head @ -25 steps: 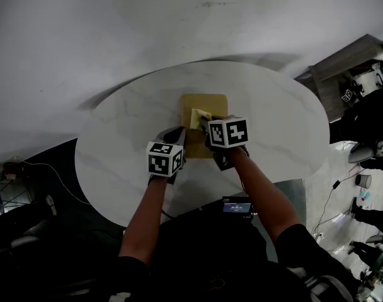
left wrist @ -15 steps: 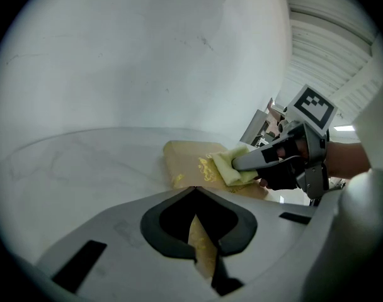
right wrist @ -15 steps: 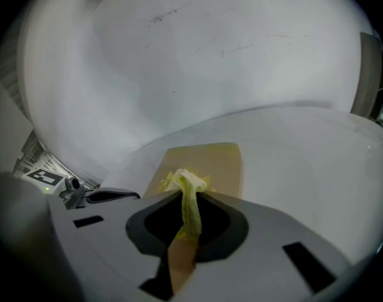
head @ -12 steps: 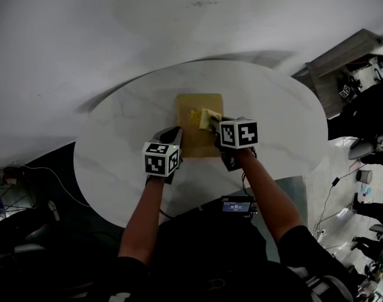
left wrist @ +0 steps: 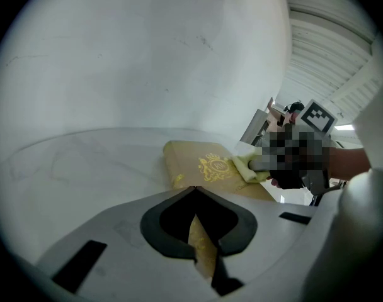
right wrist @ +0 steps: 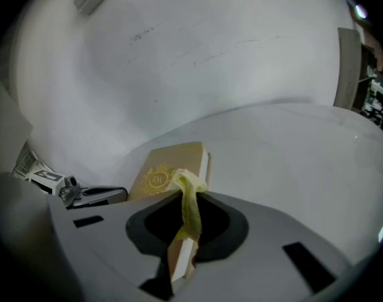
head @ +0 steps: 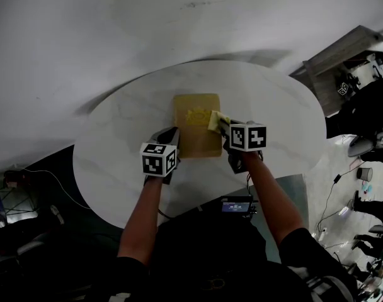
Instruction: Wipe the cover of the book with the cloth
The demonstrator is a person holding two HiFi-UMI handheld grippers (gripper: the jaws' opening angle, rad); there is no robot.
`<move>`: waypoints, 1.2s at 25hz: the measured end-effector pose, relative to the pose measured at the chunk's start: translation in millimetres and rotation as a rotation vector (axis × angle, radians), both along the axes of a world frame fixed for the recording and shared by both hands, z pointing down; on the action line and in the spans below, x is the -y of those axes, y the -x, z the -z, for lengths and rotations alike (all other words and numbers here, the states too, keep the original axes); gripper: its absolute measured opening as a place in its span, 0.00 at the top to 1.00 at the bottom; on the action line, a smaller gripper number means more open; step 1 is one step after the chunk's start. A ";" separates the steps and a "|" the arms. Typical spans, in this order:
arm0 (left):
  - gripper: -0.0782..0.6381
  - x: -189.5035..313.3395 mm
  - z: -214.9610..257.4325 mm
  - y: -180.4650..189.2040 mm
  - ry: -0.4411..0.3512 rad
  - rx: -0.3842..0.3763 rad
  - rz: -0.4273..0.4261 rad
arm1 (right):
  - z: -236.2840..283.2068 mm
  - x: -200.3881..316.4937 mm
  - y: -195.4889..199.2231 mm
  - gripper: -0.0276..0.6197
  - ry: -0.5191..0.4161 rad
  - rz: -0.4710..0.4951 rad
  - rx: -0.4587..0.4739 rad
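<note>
The table (head: 116,150) is hidden at its near edge by the person's arms (head: 144,212); the book (right wrist: 166,165), at its near end, by the right gripper (right wrist: 190,197).

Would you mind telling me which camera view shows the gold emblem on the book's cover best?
The left gripper view: the emblem on the book lies unobstructed and large. In the right gripper view it is smaller, beside the yellow cloth. The head view shows only a faint gold smudge.
</note>
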State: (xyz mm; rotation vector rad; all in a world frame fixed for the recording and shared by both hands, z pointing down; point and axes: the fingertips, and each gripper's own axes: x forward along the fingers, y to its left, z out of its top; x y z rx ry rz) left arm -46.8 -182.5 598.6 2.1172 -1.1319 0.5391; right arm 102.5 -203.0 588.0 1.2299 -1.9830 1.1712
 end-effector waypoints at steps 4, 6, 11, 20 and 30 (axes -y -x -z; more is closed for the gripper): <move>0.89 0.5 -0.5 -0.8 -0.002 0.001 0.001 | -0.4 -0.6 -5.8 0.82 -0.002 -0.010 -0.002; 0.89 0.7 -0.8 -1.1 -0.002 0.000 0.001 | -1.1 -1.0 -7.8 0.82 -0.001 -0.015 -0.004; 0.89 0.0 -0.9 -1.3 0.000 -0.008 0.001 | 0.6 -2.3 -9.4 0.82 -0.001 -0.019 -0.015; 0.89 -0.4 -1.4 0.4 0.021 -0.039 0.008 | 28.9 -2.9 30.3 0.82 -0.037 0.039 0.079; 0.89 1.3 -1.9 0.3 0.040 -0.075 0.017 | 20.1 -19.9 85.6 0.82 0.047 0.130 0.168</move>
